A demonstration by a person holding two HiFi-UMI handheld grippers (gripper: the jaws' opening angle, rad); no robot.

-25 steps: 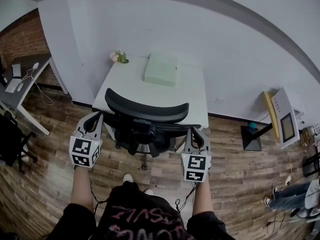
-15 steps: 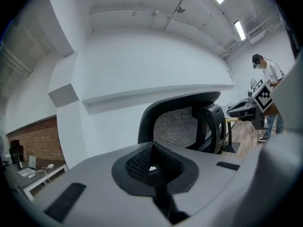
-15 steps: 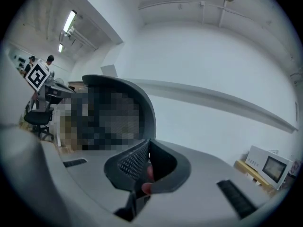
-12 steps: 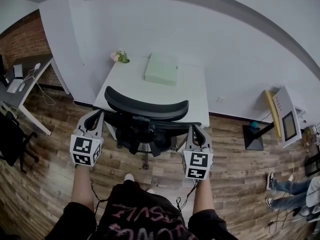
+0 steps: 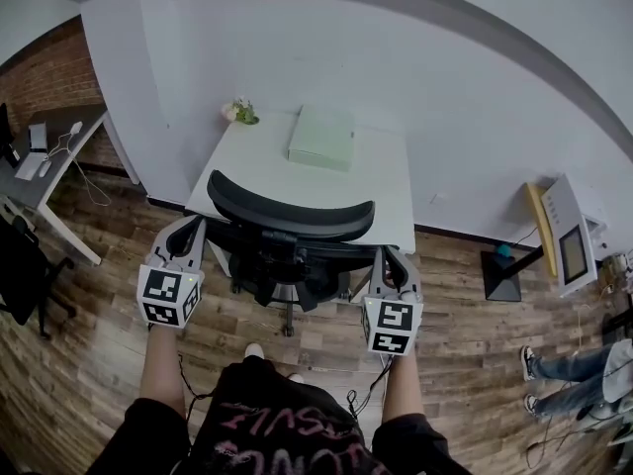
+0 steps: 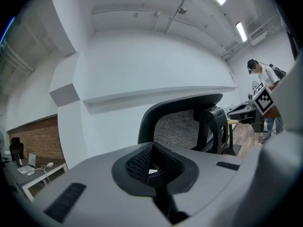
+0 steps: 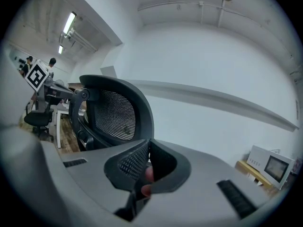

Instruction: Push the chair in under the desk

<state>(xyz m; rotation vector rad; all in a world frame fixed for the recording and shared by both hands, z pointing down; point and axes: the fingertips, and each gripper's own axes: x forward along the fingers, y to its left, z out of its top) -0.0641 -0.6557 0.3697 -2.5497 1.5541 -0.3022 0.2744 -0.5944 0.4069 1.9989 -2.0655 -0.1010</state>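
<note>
Between left hand-held gripper (image 5: 191,228), right hand-held gripper (image 5: 389,256): chair (image 5: 287,216); both closed, empty.

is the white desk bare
No, in the head view a pale green box lies on the desk and a small plant stands at its far left corner.

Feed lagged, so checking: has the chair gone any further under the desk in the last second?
No. The backrest of the chair overlaps the near edge of the desk just as before.

Black chair (image 5: 290,224) at white table's (image 5: 386,186) near edge. Left tongs (image 5: 190,231) and right tongs (image 5: 390,258) flank its back. Green box (image 5: 322,137) on far side.
</note>
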